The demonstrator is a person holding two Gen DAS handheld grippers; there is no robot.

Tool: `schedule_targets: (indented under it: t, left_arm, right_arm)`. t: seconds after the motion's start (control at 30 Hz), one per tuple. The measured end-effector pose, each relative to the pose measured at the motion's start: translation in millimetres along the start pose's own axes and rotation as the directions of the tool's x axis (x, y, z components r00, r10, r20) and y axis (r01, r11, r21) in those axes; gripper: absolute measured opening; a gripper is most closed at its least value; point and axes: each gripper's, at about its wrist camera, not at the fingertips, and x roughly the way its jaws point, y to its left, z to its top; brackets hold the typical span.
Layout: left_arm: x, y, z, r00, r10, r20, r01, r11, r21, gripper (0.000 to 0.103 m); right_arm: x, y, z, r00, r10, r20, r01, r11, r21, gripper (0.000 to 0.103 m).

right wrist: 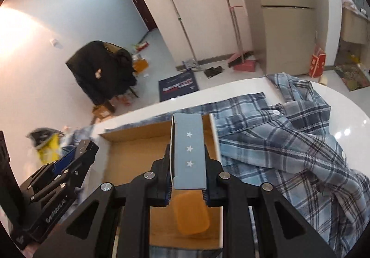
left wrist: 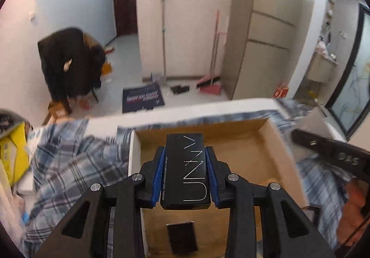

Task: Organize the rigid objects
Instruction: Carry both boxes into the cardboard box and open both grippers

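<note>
My left gripper (left wrist: 185, 154) is shut on a black oblong box (left wrist: 185, 170) with white lettering, held above an open cardboard box (left wrist: 240, 142). A small dark flat item (left wrist: 181, 234) lies on the cardboard box's floor below it. My right gripper (right wrist: 187, 154) is shut on a slim light-blue box (right wrist: 189, 154) with three white stars, over the same cardboard box (right wrist: 134, 151). An orange soap-like block (right wrist: 190, 214) rests inside, under the right gripper. The left gripper (right wrist: 76, 154) also shows at the left edge of the right wrist view.
The cardboard box sits on a white table (right wrist: 346, 124) draped with a blue plaid shirt (right wrist: 289, 142). A yellow package (left wrist: 13, 154) lies at the table's left. Beyond the table stand a dark-covered chair (left wrist: 69, 63), a mop (left wrist: 163, 31), a broom with red dustpan (left wrist: 210, 87) and a floor mat (left wrist: 143, 98).
</note>
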Motion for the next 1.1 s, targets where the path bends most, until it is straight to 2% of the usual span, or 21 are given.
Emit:
schedule_targets:
  t: [0.13,0.27,0.33,0.53,0.73,0.8,0.87,0.93,0.97,1.03,1.1]
  left_arm:
    - [25,12,-8,0.998,0.034,-0.056,-0.036,0.999,-0.023,0.036]
    - [36,11,-17,0.996,0.019,-0.092,-0.022,0.999,-0.031,0.036]
    - [38,8,-18,0.996,0.016,-0.09,-0.018,1.0,-0.02,0.036]
    - [48,-3,-23,0.992,0.077,-0.103,-0.075,0.997,0.027,0.036]
    - [53,0,-25,0.99,0.08,-0.119,-0.079,0.997,0.016,0.036]
    - [53,2,-25,0.989,0.088,-0.119,-0.087,0.996,0.01,0.036]
    - [52,3,-24,0.988,0.097,-0.122,-0.097,0.995,0.004,0.036]
    - [44,3,-20,0.991,0.082,-0.101,-0.083,0.996,-0.009,0.036]
    - [38,4,-18,0.994,0.079,-0.081,-0.08,0.997,-0.015,0.039]
    - [25,3,-15,0.996,0.094,-0.012,-0.094,0.995,-0.024,0.076]
    - [10,3,-13,0.99,0.117,0.078,-0.115,0.993,-0.028,0.083]
  right_arm:
    - [5,3,-4,1.0,0.018,0.001,-0.018,1.0,-0.019,0.019]
    - [14,5,-6,1.0,0.025,-0.017,-0.025,0.999,-0.03,0.019]
    - [20,3,-6,0.999,0.033,-0.027,-0.034,0.999,-0.028,0.019]
    - [27,4,-11,0.998,0.027,-0.049,-0.028,0.999,-0.026,0.019]
    - [34,10,-15,0.997,0.029,-0.066,-0.032,0.998,-0.046,0.019]
    - [34,10,-16,0.996,0.063,-0.067,-0.066,0.997,-0.038,0.019]
    - [34,6,-15,0.986,0.156,-0.062,-0.156,0.988,-0.009,0.019]
    - [37,-1,-14,0.978,0.194,-0.076,-0.192,0.981,0.031,0.019]
    - [38,-2,-15,0.978,0.189,-0.083,-0.186,0.982,0.043,0.019]
    - [41,-2,-15,0.979,0.187,-0.085,-0.184,0.982,0.044,0.019]
    - [44,-1,-16,0.973,0.207,-0.101,-0.203,0.978,0.052,0.019]
